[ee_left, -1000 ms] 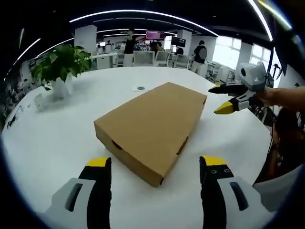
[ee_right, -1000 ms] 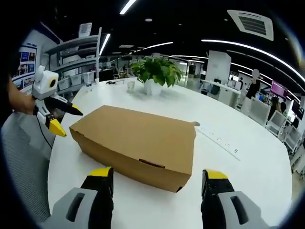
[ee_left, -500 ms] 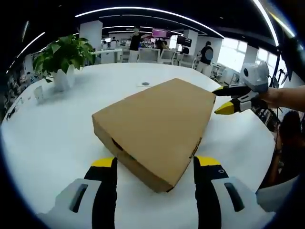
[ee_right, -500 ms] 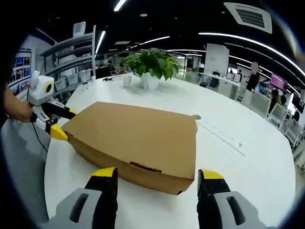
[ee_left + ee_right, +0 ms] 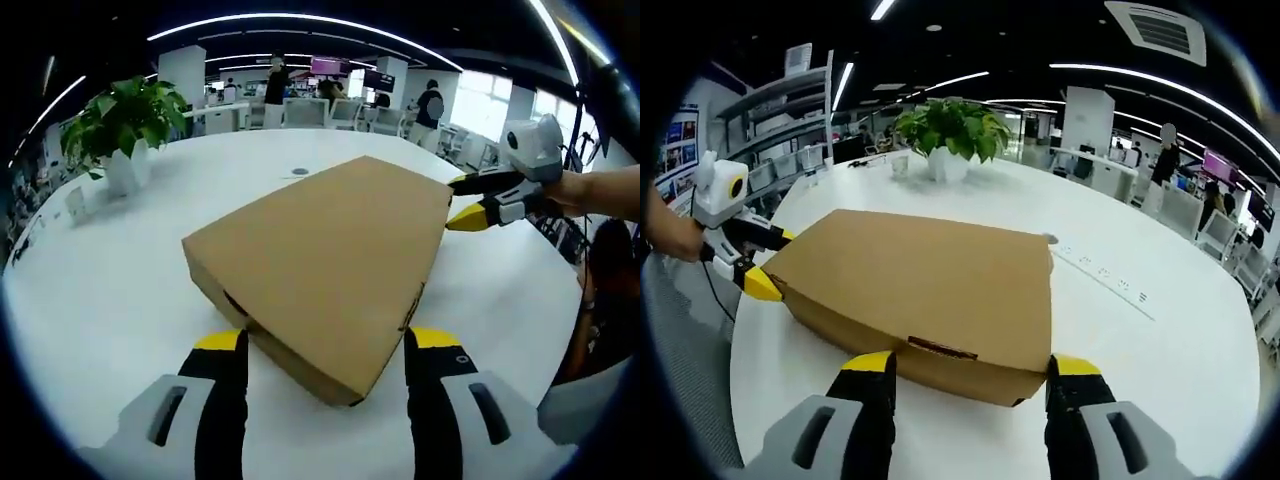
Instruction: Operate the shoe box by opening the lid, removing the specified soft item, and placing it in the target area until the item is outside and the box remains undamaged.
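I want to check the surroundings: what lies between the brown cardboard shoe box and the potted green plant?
In the left gripper view, bare white table lies between the brown cardboard shoe box and the potted green plant.

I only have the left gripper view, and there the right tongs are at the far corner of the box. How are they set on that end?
Observer: The right tongs are open, and the end wall of the shoe box lies between their tips.
Operator: Is there anything on that wall to catch the lid by?
Observer: A narrow tab slot sits in the wall just under the closed lid, between the two tips.
Operator: What is on the table over there?
Observer: A white power strip lies on the table. It is apart from the box, along the long side that faces away from the left tongs.
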